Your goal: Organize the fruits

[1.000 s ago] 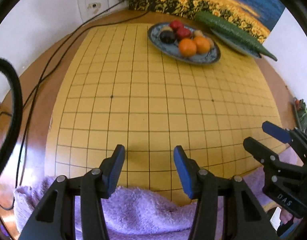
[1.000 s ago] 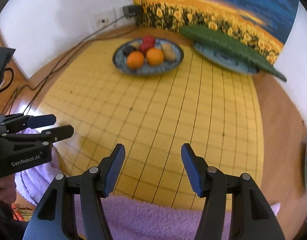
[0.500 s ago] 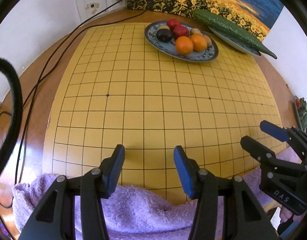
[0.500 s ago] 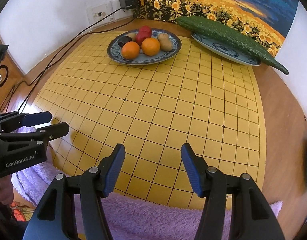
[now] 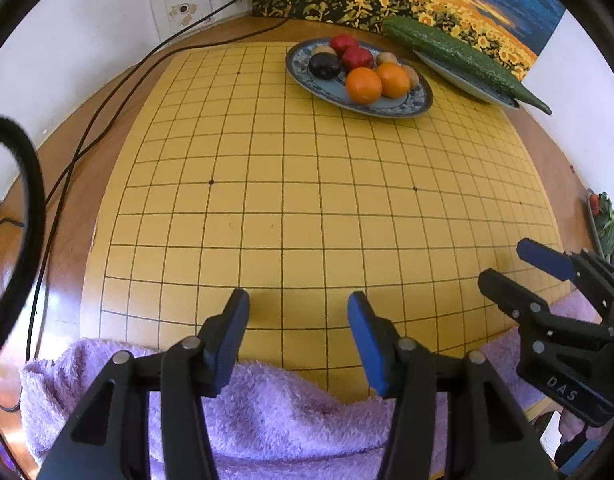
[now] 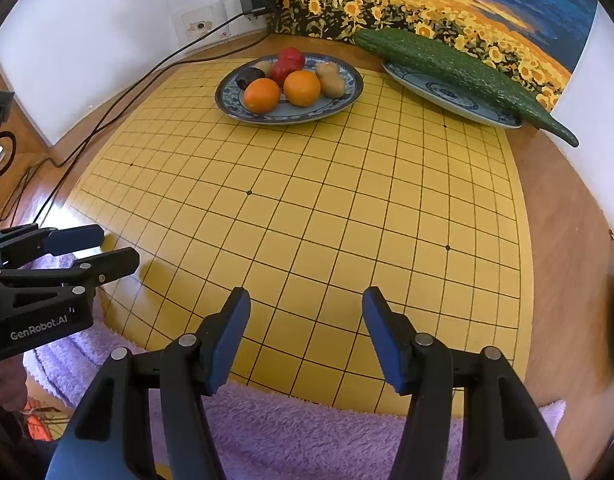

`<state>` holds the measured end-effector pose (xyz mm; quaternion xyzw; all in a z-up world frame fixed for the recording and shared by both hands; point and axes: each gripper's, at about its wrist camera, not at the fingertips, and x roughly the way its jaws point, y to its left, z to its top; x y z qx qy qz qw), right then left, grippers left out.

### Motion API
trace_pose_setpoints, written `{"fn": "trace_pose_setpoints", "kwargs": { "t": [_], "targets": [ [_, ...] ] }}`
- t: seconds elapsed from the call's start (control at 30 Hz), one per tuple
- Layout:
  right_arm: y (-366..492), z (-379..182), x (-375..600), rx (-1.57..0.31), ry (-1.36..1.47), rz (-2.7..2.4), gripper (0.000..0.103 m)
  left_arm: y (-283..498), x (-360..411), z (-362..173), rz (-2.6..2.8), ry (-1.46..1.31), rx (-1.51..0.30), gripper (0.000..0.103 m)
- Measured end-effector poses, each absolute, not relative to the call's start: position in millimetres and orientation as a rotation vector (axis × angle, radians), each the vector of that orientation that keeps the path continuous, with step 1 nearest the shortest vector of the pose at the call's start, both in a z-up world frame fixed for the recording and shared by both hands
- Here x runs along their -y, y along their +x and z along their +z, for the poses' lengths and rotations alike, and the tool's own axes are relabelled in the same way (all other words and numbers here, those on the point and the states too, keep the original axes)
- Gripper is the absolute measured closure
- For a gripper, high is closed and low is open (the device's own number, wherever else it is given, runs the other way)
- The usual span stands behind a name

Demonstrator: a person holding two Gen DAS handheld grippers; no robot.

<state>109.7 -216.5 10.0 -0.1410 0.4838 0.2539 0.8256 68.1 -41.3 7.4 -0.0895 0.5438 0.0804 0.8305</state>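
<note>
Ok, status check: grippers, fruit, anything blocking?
Left hand-held gripper and right hand-held gripper both open, empty, over board's near edge. Fruit piled on round plate at far side; cucumber on second plate. Board between is bare.

Both wrist views downward, sharing fruit plate (image 5: 421, 100)

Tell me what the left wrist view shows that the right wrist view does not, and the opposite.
Only the left wrist view: a thick black looped cable at its left edge, and the right claw from the side.

Only the right wrist view: the left claw from the side, marked GenRobot.AI.

Both: the yellow gridded board, the blue patterned plate of fruits, the long green cucumber on a second plate, the purple fluffy towel. Both claws are open and empty.
</note>
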Motion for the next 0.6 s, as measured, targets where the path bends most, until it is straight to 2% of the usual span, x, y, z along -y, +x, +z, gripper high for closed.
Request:
{"fn": "trace_pose_setpoints", "kwargs": {
  "t": [0.6],
  "targets": [
    [108.1, 8.7, 216.6, -1.036, -0.292, 0.538, 0.043, 67.6, 42.9, 7.0, 0.168, -0.180, -1.148, 0.048]
  ]
}}
